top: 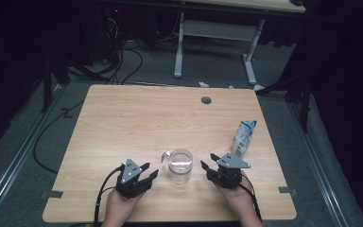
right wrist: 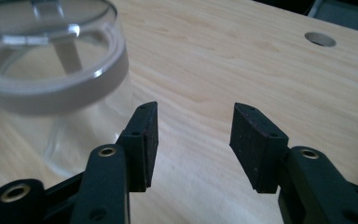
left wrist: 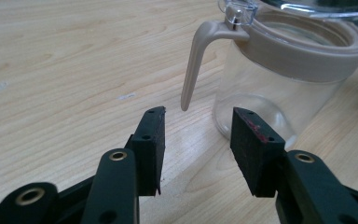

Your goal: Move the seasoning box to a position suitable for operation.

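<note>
— Hand-held gripper on our left (top: pixel 149 170)?
— Jaws apart, empty, just beside the clear lidded jar (top: pixel 180 166) on the counter (top: pixel 123 118).
— Our right hand-held gripper (top: pixel 209 161)?
— Likewise spread, empty, flanking it.

A light wooden table (top: pixel 123 123) is standing on grey carpet, its grain running left to right. A clear glass jar (top: pixel 180 166) with a beige collar and a clear lid is sitting upright near the table's near edge, about midway across. A beige clasp lever (left wrist: pixel 193 60) is hanging down from the jar's collar on its left side, its tip ending above the wood. Well to the right, close to the right edge, a small crumpled plastic packet (top: pixel 244 137) with blue print is lying. A round grey grommet hole (top: pixel 206 100) is showing in the far part of the tabletop.
</note>
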